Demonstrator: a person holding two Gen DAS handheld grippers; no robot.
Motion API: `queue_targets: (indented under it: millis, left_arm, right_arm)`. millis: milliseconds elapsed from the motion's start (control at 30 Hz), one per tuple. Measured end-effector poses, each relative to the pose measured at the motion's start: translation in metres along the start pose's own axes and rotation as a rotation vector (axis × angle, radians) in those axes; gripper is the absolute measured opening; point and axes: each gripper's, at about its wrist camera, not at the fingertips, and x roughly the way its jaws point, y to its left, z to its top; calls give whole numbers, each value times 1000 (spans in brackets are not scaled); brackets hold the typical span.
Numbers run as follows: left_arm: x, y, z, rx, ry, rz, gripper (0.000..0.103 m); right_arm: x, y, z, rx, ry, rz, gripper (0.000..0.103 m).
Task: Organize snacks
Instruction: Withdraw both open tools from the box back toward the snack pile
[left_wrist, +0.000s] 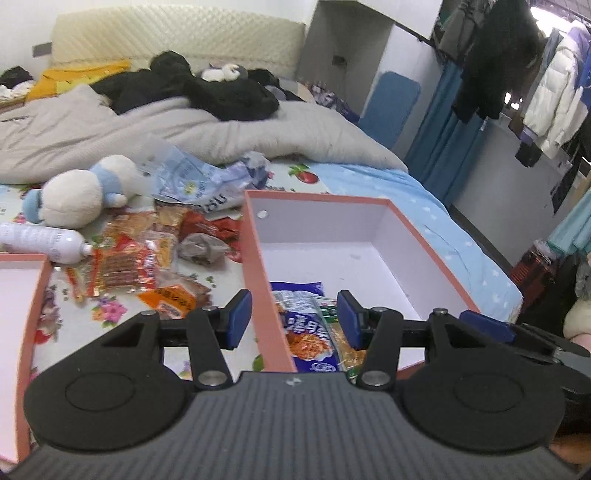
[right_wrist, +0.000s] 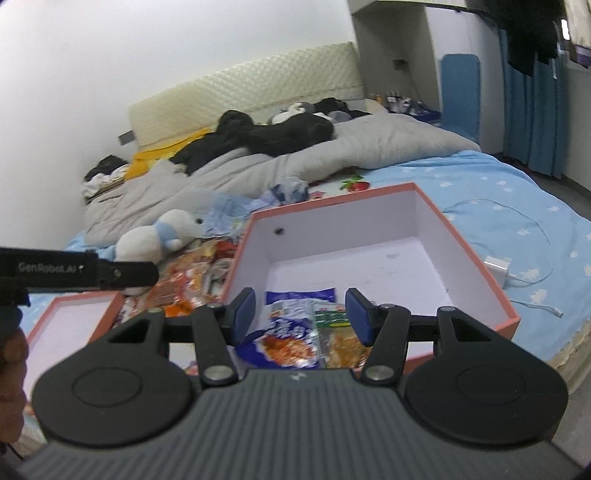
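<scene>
A pink box with a white inside (left_wrist: 255, 240) (right_wrist: 506, 295) stands on the bed. Two snack packets lie flat at its near end: a blue one (left_wrist: 306, 336) (right_wrist: 288, 332) and a green and orange one (left_wrist: 341, 343) (right_wrist: 338, 332). My left gripper (left_wrist: 295, 319) hangs open above the box's left wall, nothing between its blue pads. My right gripper (right_wrist: 301, 315) is open above the two packets and touches neither. A heap of red and orange snack packets (left_wrist: 129, 262) (right_wrist: 192, 280) lies on the sheet left of the box.
The box lid (left_wrist: 29, 295) (right_wrist: 74, 321) lies at the left. A white and blue plush toy (left_wrist: 77, 195) (right_wrist: 159, 236), a white bottle (left_wrist: 40, 242), crumpled bags (left_wrist: 192, 181), a grey duvet (left_wrist: 147, 133) and a charger with cable (right_wrist: 496, 266) are on the bed.
</scene>
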Motion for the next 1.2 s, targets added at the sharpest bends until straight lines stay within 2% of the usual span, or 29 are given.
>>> queue_targets:
  millis: [233,367,533,833,1000,1200]
  left_arm:
    - [-32,10,-14,-8,-35,26,57]
    - [-49,18,-25,-18,-66,66,56]
    - [-71,38,-42,-78,-77,101,56]
    - [-101,66,-74,-100,-52,179,56]
    - [-107,79,-91,-141,-32,188,56]
    - [-104,96,-97,-190,-18,200,56]
  right_arm:
    - [-14,19,-7,-57,-18,29,57]
    - [-16,29,-11,-59,-9,52,57]
    - [-22,42,-21,-77,-6,74,57]
    - [-28,75,-50,-125,43,144,57]
    - [-29,90,-61,-131,71,189,57]
    - [-16,107,-68,-162,87,192,57]
